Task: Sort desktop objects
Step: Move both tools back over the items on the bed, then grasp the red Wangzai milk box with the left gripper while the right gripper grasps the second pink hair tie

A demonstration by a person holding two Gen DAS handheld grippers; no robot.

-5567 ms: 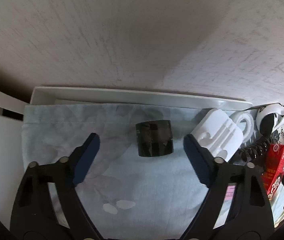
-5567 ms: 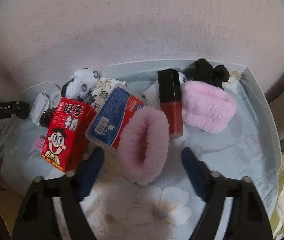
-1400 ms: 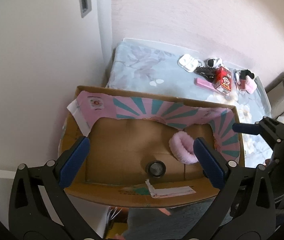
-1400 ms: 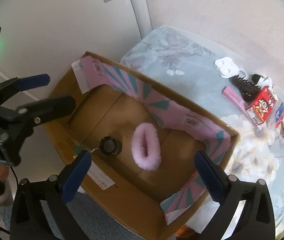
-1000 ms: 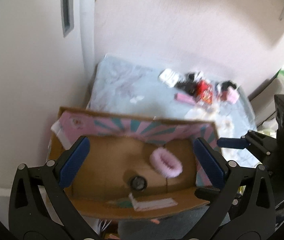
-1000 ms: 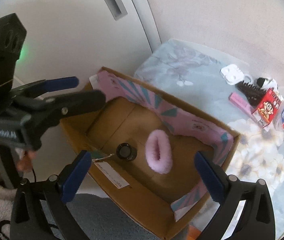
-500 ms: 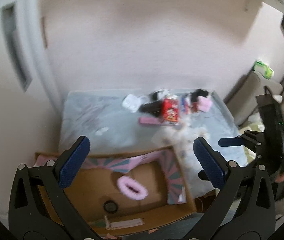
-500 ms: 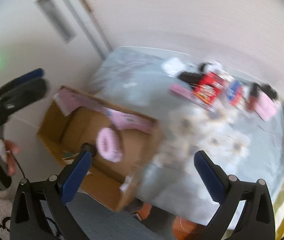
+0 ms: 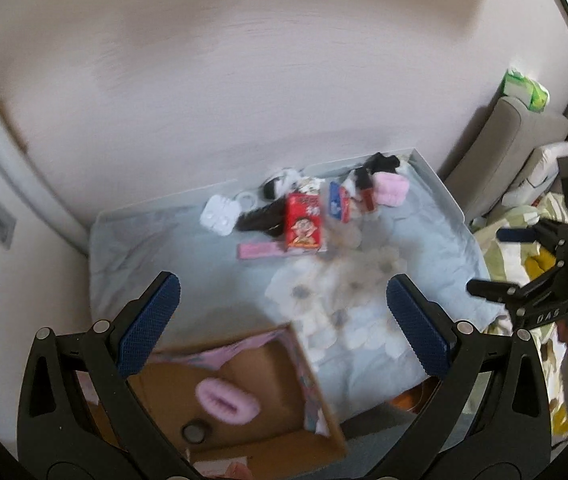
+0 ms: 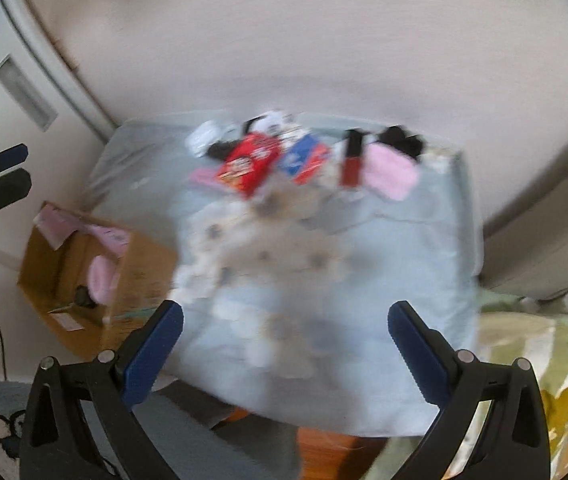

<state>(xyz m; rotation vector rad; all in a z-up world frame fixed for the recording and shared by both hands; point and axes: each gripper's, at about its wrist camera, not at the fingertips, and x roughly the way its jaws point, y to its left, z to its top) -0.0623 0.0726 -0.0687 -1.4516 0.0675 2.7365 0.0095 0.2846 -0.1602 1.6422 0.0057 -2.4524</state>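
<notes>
Cloth's (image 9: 187, 276) near half looks bare, though blurred; clutter (image 9: 304, 216) crowds the wall.

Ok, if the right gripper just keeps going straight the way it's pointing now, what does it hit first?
Probably the pale blue floral cloth covering the table. The open right gripper points at its bare flowered middle, short of the red snack box and pink fluffy band. The picture is blurred, so depth is uncertain.

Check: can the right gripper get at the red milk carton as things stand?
Probably yes. The right gripper is open, empty, held back from the table; the red milk carton lies on top, hemmed by the blue packet, its near side free.
</notes>
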